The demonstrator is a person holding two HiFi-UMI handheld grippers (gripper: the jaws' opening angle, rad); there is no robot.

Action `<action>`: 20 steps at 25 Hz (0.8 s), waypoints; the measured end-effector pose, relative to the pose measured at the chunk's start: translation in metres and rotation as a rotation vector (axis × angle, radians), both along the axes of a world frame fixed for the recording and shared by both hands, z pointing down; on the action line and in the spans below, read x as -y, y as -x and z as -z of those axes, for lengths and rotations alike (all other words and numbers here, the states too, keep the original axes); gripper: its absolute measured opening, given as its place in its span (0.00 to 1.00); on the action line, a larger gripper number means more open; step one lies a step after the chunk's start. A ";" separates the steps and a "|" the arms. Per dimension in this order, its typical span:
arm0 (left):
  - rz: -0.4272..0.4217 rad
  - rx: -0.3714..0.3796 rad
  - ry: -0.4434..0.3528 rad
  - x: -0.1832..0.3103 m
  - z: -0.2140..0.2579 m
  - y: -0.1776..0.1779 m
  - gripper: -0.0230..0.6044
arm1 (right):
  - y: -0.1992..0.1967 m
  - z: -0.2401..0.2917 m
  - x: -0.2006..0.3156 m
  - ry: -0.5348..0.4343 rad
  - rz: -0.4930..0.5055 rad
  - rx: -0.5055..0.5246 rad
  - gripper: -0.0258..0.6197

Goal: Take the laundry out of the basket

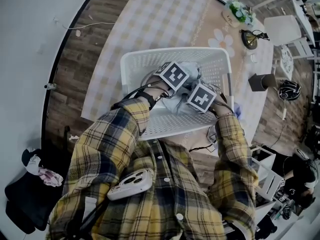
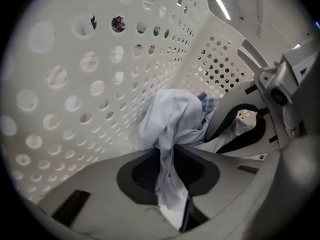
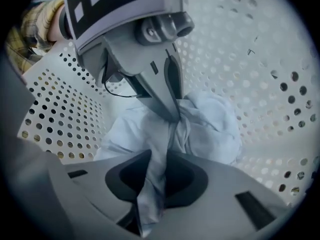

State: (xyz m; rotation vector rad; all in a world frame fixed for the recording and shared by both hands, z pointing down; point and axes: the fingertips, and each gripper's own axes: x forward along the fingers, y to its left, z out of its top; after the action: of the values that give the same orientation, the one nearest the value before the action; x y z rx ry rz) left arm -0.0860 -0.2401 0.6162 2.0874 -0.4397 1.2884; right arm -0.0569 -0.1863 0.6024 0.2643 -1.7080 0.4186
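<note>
My left gripper (image 2: 167, 174) and right gripper (image 3: 155, 179) each clamp a fold of the cloth (image 2: 172, 116), which lies bunched low in the basket (image 1: 150, 59). The grips sit side by side, so the lift should go straight up.

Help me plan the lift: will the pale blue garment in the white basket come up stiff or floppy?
Likely floppy: the pale blue garment bunches into folds where the left gripper and right gripper pinch it. Probably light, being thin cloth. It may drag on the basket wall.
</note>
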 end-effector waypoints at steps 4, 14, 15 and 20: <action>-0.002 -0.005 -0.005 0.002 0.007 0.000 0.19 | 0.002 0.007 0.003 -0.009 -0.015 0.009 0.20; 0.040 -0.034 -0.029 0.010 0.036 0.006 0.18 | -0.002 0.040 0.018 -0.098 -0.057 -0.024 0.20; 0.040 -0.041 -0.035 0.010 0.041 0.006 0.18 | -0.001 0.044 0.018 -0.107 -0.059 -0.021 0.19; 0.043 -0.087 -0.099 0.014 0.071 0.007 0.17 | 0.012 0.074 0.019 -0.166 -0.073 0.055 0.19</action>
State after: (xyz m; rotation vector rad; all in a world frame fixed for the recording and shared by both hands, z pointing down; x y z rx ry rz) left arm -0.0933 -0.2538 0.5453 2.1945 -0.5162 1.1673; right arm -0.0688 -0.2048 0.5285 0.4409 -1.7933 0.3404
